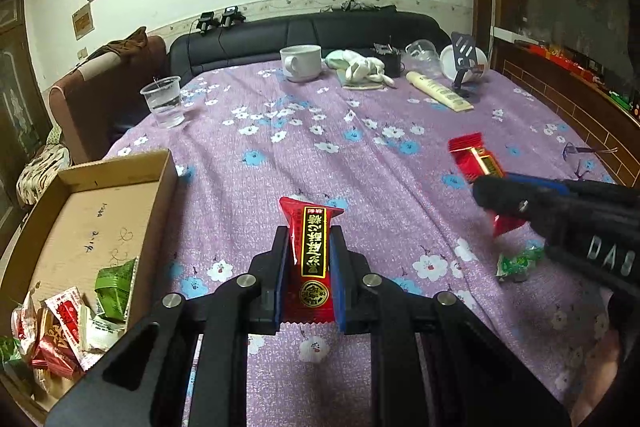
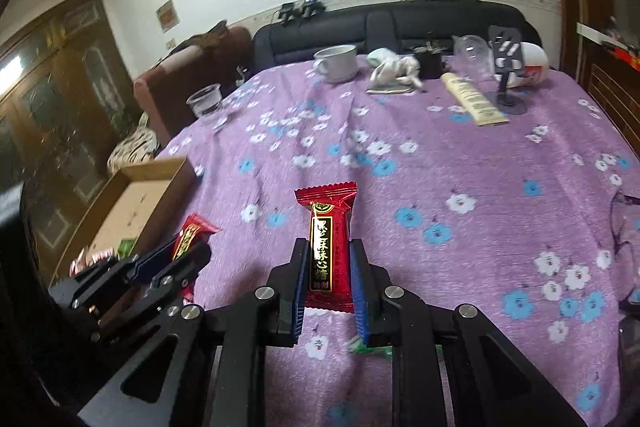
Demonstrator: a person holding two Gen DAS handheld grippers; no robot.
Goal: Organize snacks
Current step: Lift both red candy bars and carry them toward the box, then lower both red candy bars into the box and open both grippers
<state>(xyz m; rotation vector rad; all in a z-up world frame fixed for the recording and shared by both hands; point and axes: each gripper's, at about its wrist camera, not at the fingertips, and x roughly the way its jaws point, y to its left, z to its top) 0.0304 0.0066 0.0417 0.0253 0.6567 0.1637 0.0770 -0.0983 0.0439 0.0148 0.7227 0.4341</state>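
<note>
My left gripper (image 1: 309, 239) is shut on a red candy bar (image 1: 310, 255) with gold lettering and holds it above the purple flowered tablecloth (image 1: 320, 147). My right gripper (image 2: 329, 247) is shut on a second red candy bar (image 2: 330, 247). In the left wrist view the right gripper (image 1: 496, 195) shows at the right with its red candy bar (image 1: 476, 159). In the right wrist view the left gripper (image 2: 188, 251) shows at the lower left with its red candy bar (image 2: 191, 233). A green candy (image 1: 516, 263) lies on the cloth under the right gripper. A cardboard box (image 1: 100, 211) at the left holds several wrapped snacks (image 1: 68, 319).
A clear plastic cup of water (image 1: 164, 101) stands at the left edge. At the far end are a white mug (image 1: 300, 61), a white cloth (image 1: 360, 65), a cream tube (image 1: 438, 91), a black phone stand (image 1: 464, 63) and a dark sofa (image 1: 304, 31). Glasses (image 1: 580, 151) lie at the right.
</note>
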